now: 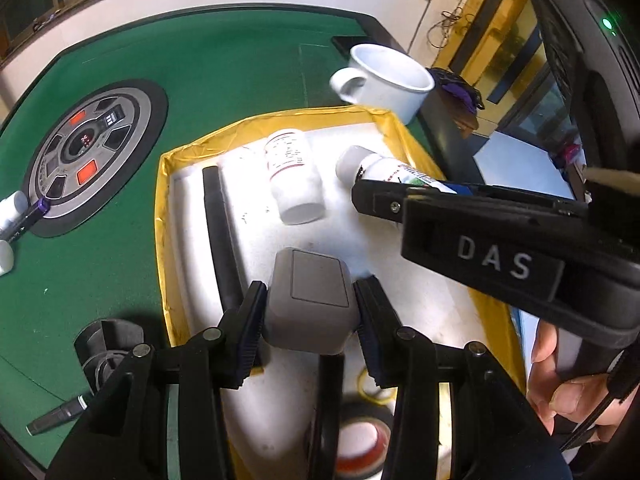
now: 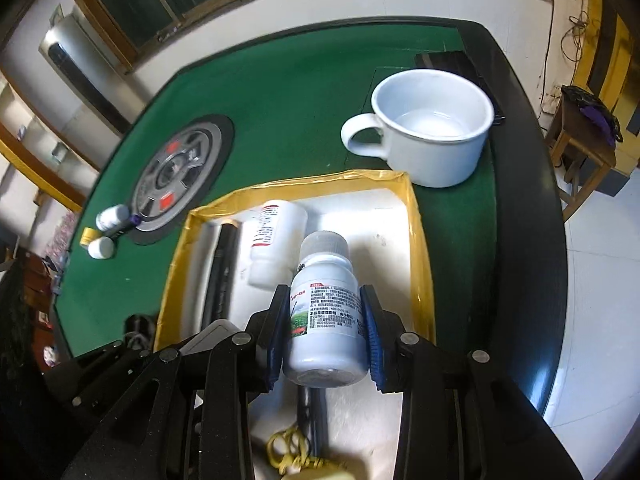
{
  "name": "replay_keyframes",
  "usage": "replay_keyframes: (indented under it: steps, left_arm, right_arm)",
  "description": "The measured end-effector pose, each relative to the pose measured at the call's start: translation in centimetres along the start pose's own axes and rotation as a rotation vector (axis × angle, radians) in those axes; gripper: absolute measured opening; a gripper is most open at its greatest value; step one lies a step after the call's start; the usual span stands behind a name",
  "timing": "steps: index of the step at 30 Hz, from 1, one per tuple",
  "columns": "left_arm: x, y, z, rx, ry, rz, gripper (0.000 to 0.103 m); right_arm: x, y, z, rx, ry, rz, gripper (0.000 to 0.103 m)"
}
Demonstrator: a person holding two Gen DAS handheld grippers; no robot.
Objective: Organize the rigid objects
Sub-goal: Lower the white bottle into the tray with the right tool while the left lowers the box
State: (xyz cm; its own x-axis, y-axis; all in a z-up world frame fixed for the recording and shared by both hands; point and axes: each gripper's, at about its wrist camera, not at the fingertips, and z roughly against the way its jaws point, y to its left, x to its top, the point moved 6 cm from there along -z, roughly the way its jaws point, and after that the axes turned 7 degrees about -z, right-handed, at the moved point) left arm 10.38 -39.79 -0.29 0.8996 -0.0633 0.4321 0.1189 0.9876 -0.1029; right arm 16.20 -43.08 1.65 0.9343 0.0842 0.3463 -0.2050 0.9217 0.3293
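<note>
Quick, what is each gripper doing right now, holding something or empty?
Left gripper: closed on a gray block over the yellow-edged tray.
Right gripper: closed on a white labeled bottle.

A green table (image 2: 304, 92) bears a yellow-rimmed white tray (image 2: 420, 248) and white mug (image 2: 432, 152).

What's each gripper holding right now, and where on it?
The left gripper grips a grey box by its two opposite sides. The right gripper clamps the labelled white bottle across its body, cap pointing away.
</note>
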Motion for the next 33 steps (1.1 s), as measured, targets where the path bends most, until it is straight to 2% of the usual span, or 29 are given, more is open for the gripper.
replay_keyframes:
  steps: [11, 18, 21, 23, 25, 33]
  left_arm:
    - [-0.7, 0.0, -1.1, -0.014, 0.030, -0.005, 0.042]
    - [-0.4, -1.1, -0.9, 0.010, 0.024, -0.043, 0.042]
    - [-0.5, -1.3, -0.7, 0.020, 0.030, -0.059, 0.043]
    - [-0.7, -1.4, -0.4, 0.020, 0.029, -0.061, 0.043]
    - [-0.8, -1.6, -0.1, 0.019, 0.027, -0.062, 0.043]
    - [-1.4, -0.5, 4.7, 0.005, -0.068, -0.032, 0.043]
  right_arm:
    - [-0.1, -0.3, -1.7, -0.008, 0.034, 0.005, 0.031]
    - [-0.3, -0.4, -1.5, 0.000, 0.045, 0.000, 0.031]
    - [-0.5, -0.4, -1.4, 0.003, 0.061, -0.011, 0.036]
    - [-0.7, -0.5, -1.1, 0.013, 0.062, -0.019, 0.044]
    - [-0.8, -0.5, -0.6, 0.014, 0.063, -0.024, 0.044]
    - [-1.5, -0.4, 4.0, 0.045, -0.014, -0.028, 0.044]
